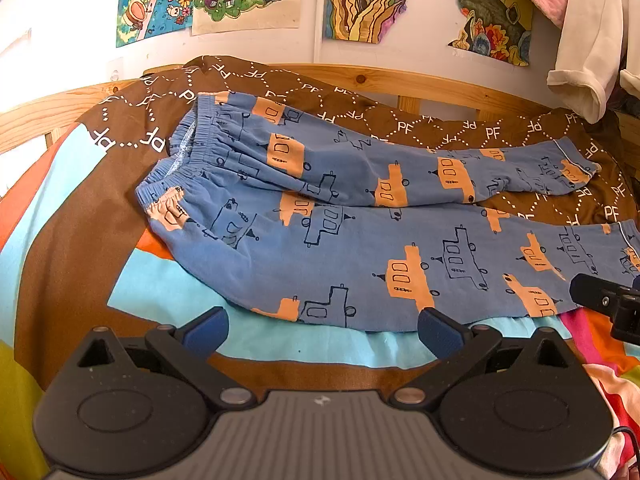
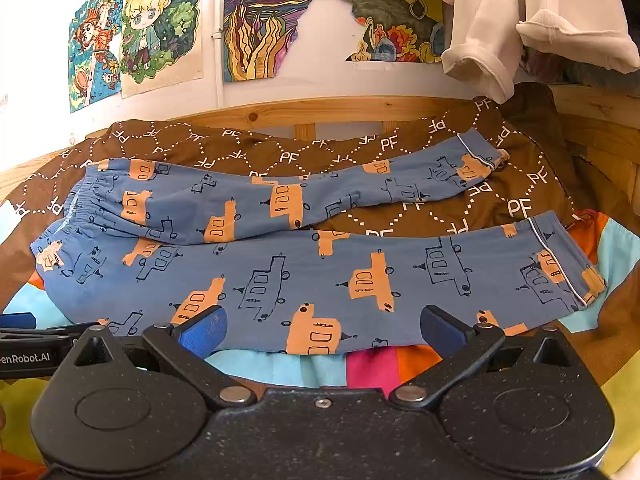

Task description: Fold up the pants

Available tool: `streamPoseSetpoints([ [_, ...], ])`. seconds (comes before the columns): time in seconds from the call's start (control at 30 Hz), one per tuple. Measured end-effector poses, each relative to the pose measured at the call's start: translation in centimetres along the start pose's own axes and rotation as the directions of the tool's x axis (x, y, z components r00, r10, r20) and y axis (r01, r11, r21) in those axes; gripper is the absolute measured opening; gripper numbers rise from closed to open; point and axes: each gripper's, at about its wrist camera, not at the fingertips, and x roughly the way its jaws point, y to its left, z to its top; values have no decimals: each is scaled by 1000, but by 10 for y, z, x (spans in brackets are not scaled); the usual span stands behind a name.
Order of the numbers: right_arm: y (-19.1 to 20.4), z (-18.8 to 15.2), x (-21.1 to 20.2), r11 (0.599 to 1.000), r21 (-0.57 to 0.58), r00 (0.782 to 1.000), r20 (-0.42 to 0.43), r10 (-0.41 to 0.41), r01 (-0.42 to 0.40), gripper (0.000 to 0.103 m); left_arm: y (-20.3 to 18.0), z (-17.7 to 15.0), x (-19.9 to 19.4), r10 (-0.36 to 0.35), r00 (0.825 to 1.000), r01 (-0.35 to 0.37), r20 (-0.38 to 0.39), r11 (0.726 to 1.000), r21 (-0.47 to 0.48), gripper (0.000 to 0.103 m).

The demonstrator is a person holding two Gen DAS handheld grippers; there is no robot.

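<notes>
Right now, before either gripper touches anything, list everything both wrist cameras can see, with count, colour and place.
pants: one pair, blue with orange and outlined boat print, spread flat across the bed, waistband left, legs right and parted.
brown blanket: one, brown with white PF pattern, under and behind the pants.
striped cover: one, cyan, orange, pink and green, below the pants.
bed frame: one, pale wood, along the wall.
drawings: several, multicoloured, on the white wall.
hanging clothes: cream and pink, upper right.
left gripper: black with blue pads, open, at the near edge of the pants.
right gripper: black with blue pads, open, over the near hem.
</notes>
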Motion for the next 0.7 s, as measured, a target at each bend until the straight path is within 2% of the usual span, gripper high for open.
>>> streamPoseSetpoints([
  [0.5, 0, 0, 0, 1000, 0, 1000, -1, -1, 1, 102, -1, -2, -1, -12, 1000, 12, -5, 1000, 1, 103],
  [0.7, 0, -2, 0, 1000, -2, 1000, -3, 4, -4, 102, 1, 0, 1, -30, 999, 29, -26, 999, -26, 103],
])
